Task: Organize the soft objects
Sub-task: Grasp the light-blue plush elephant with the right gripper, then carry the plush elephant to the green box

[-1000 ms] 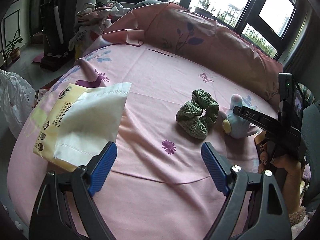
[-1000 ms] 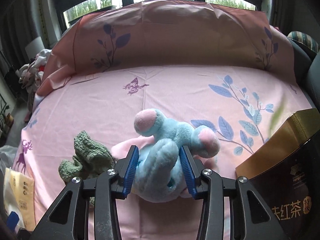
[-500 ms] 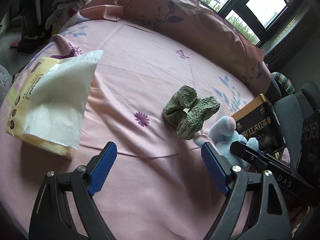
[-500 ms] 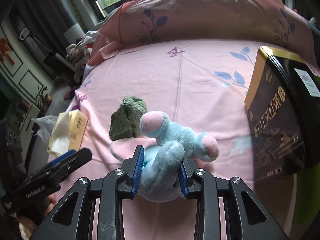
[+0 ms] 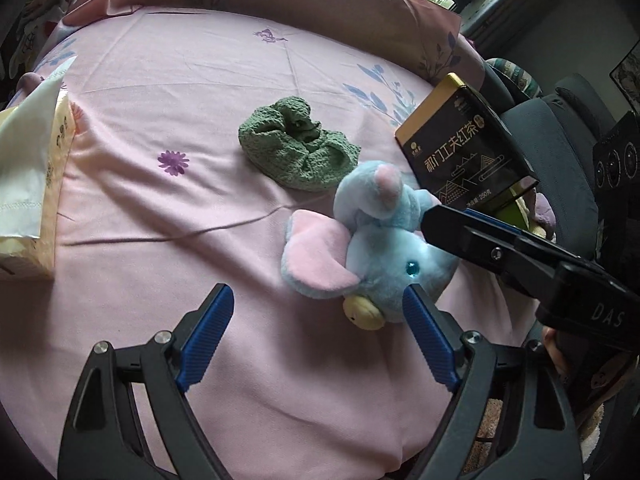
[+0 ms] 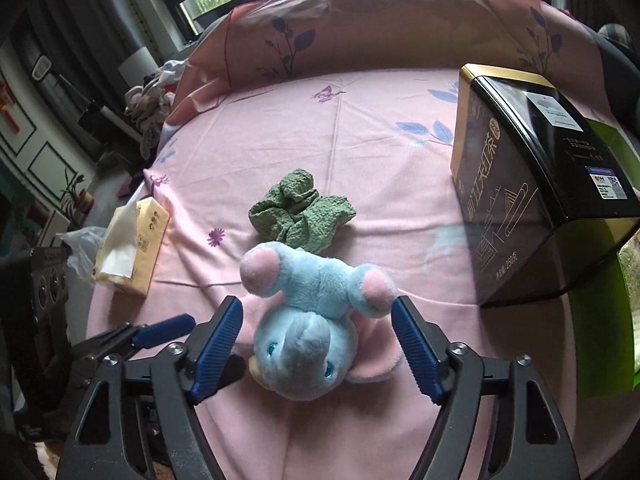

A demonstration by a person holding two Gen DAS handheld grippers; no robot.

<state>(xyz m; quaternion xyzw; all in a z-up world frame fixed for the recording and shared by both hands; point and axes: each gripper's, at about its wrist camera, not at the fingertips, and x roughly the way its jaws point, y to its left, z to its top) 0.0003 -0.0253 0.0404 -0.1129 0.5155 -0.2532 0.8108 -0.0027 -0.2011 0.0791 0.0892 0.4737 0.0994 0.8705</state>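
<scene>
A blue and pink plush elephant [image 6: 308, 320] lies on the pink sheet, between the wide-open fingers of my right gripper [image 6: 318, 344], which no longer grips it. It also shows in the left wrist view [image 5: 372, 248], beside my open, empty left gripper [image 5: 320, 332], whose right fingertip [image 5: 416, 304] is next to the toy's head. A crumpled green knitted cloth [image 6: 302, 212] lies just beyond the toy; it also shows in the left wrist view [image 5: 296, 148].
A black and gold tea box [image 6: 528, 184] stands at the right, also in the left wrist view [image 5: 460, 144]. A yellow tissue pack [image 6: 132, 248] lies at the left edge of the bed [image 5: 180, 80]. Pillows and windows are behind.
My right gripper has opened and let go of the plush elephant, which now rests on the sheet. My left gripper has moved right, close to the toy.
</scene>
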